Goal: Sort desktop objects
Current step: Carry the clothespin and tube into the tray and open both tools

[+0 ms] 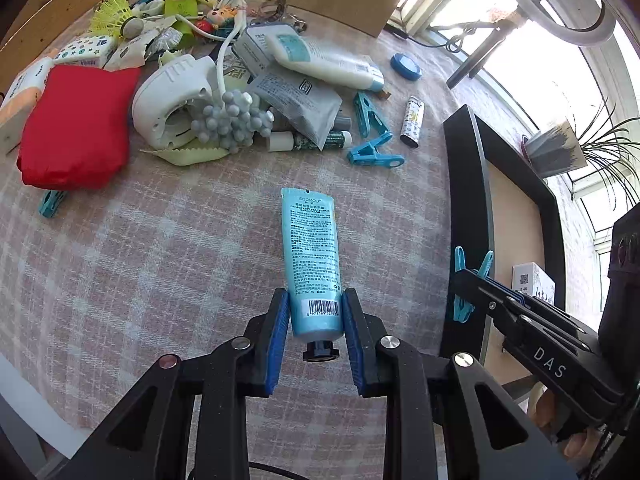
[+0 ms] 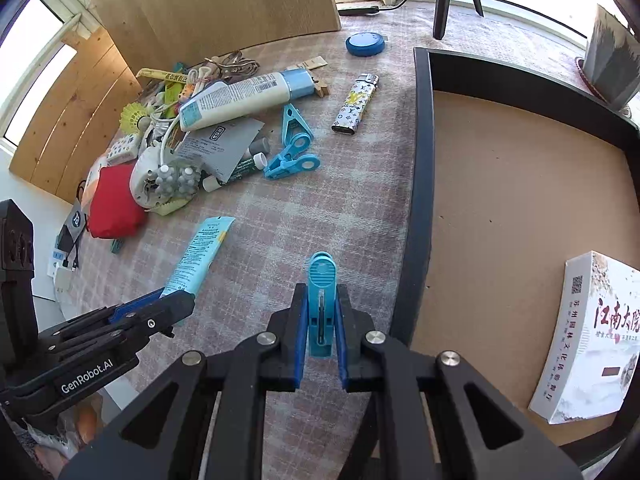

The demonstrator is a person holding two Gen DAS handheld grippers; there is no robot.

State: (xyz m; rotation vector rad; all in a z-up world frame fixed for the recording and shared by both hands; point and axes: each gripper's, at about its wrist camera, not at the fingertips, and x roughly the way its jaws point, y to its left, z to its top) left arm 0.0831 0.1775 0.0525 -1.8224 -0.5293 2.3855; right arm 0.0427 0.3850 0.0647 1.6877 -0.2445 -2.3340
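A light-blue cream tube (image 1: 310, 240) with a black cap hangs lifted over the checked cloth, and my left gripper (image 1: 316, 296) is shut on its lower end near the barcode. In the right wrist view the same tube (image 2: 200, 252) sticks out of the left gripper (image 2: 176, 300). My right gripper (image 2: 322, 292) is shut on a blue clothes peg (image 2: 321, 276), held upright close to the black wall of the tray (image 2: 424, 160). From the left wrist view, the peg (image 1: 460, 256) shows at the tip of the right gripper (image 1: 464, 276), beside the tray (image 1: 468, 152).
A pile lies at the far side: red pouch (image 1: 76, 128), white lotion tube (image 1: 328, 62), grey sachet (image 1: 300, 100), yellow shuttlecock (image 1: 116, 14), two blue pegs (image 2: 294, 148). A patterned lighter (image 2: 354, 104) and blue round tin (image 2: 365, 43) lie apart. A white box (image 2: 588, 340) sits in the tray.
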